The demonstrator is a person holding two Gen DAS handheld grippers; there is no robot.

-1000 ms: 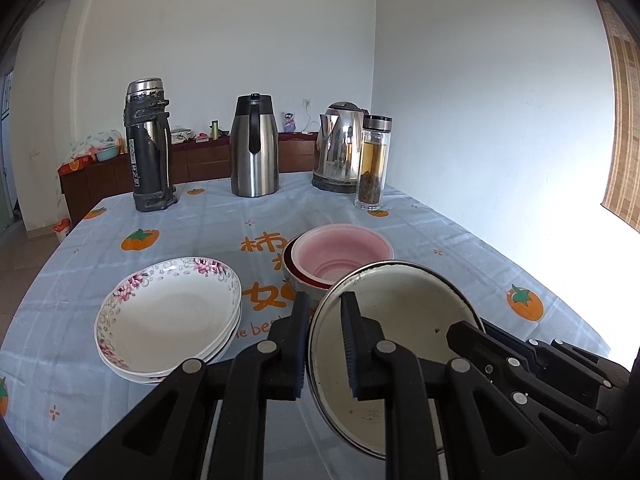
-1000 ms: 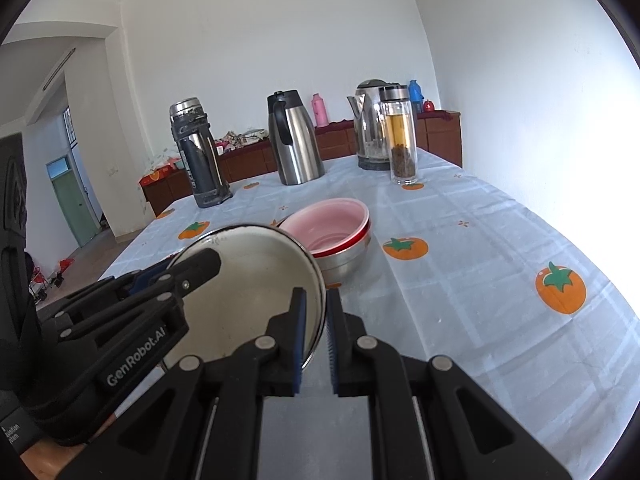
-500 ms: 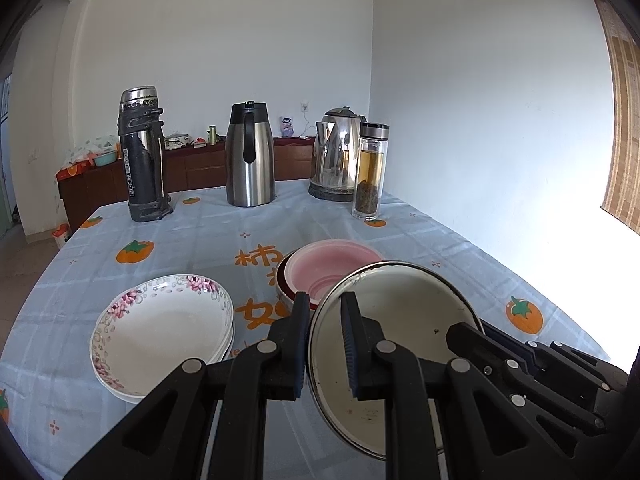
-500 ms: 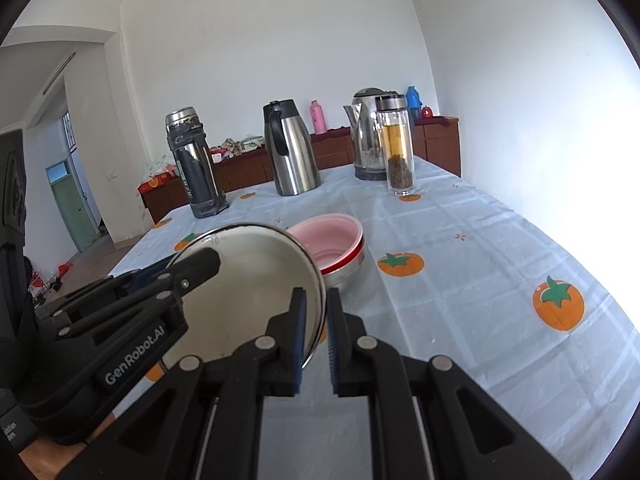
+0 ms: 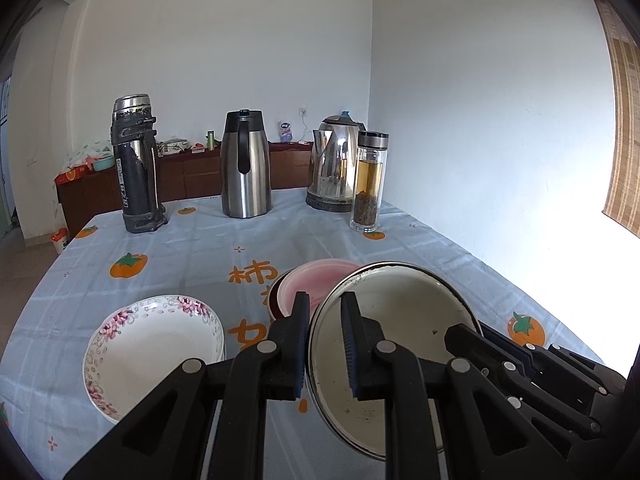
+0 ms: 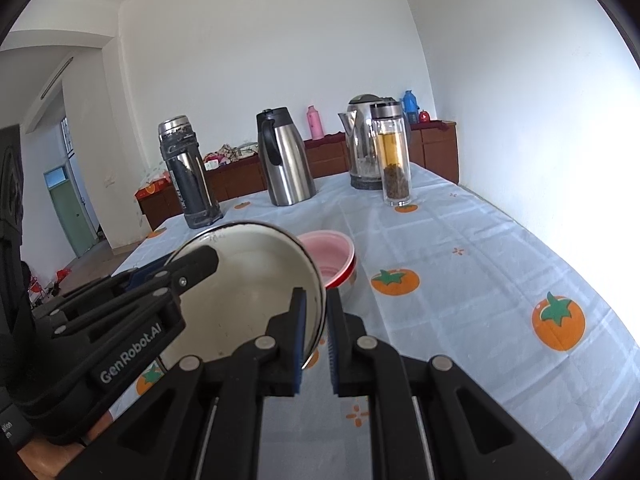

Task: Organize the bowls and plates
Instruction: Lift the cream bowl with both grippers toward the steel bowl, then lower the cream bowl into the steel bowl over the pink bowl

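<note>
A white enamel bowl (image 5: 396, 320) with a metal rim hangs tilted above the table, held from both sides. My left gripper (image 5: 325, 308) is shut on its left rim, and my right gripper (image 6: 316, 304) is shut on its right rim (image 6: 320, 300). The same bowl (image 6: 248, 280) fills the right wrist view, with the left gripper (image 6: 196, 260) on its far edge. Just behind it a pink bowl (image 5: 320, 280) sits nested in a red bowl and a steel bowl (image 6: 340, 276). A stack of floral plates (image 5: 156, 340) lies on the table to the left.
At the far end of the table stand a dark thermos (image 5: 136, 164), a steel jug (image 5: 245, 164), a kettle (image 5: 336, 164) and a glass tea bottle (image 5: 370, 182). A white wall runs close along the table's right side (image 6: 520, 224).
Both grippers have risen and drawn back a little with the enamel bowl still held between them. The pink bowl and the plates now sit lower and farther off in the views.
</note>
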